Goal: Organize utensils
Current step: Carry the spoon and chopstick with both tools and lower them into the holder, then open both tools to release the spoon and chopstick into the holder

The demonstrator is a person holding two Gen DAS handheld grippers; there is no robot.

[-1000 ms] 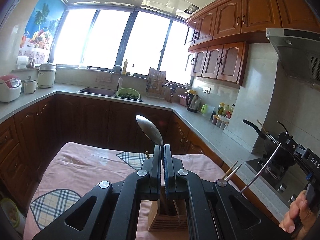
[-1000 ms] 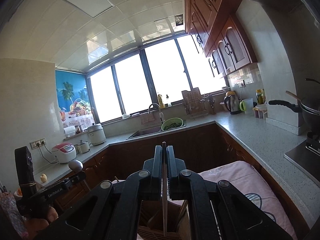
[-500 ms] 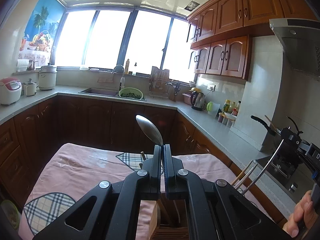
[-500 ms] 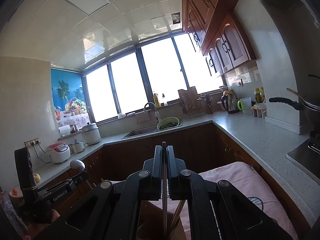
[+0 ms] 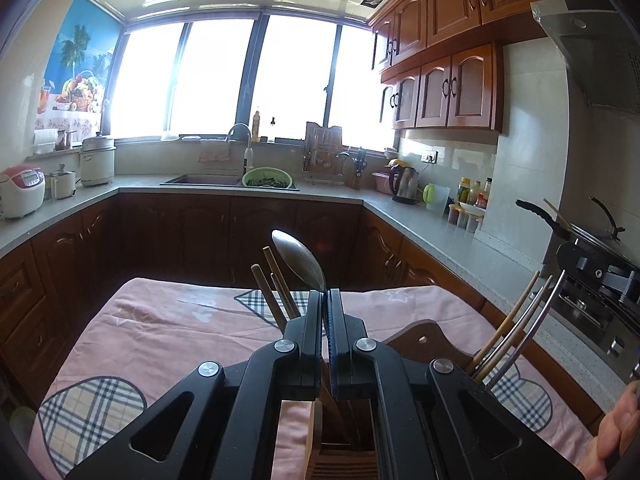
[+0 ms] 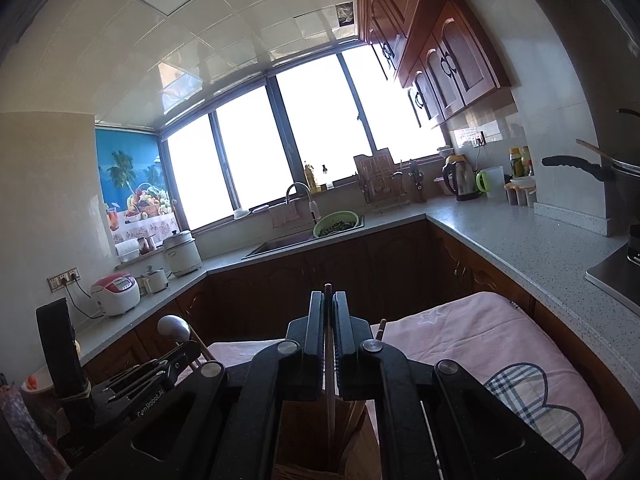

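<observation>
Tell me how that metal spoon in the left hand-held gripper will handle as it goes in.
The metal spoon is probably stiff. Its glossy handle may slip or pivot in the left hand-held gripper, clamped low with the bowl above.

Glossy metal spoon (image 5: pixel 301 259) – matt wooden chopsticks (image 5: pixel 275 292), wooden holder (image 6: pixel 308 436), soft pink cloth (image 5: pixel 160 332).

A home kitchen is showing itself: sink (image 5: pixel 208 179) sitting centre frame, wooden cabinets (image 5: pixel 448 88) hanging upper right, kettle (image 5: pixel 406 186) and rice cooker (image 5: pixel 22 191) standing on counters.
</observation>
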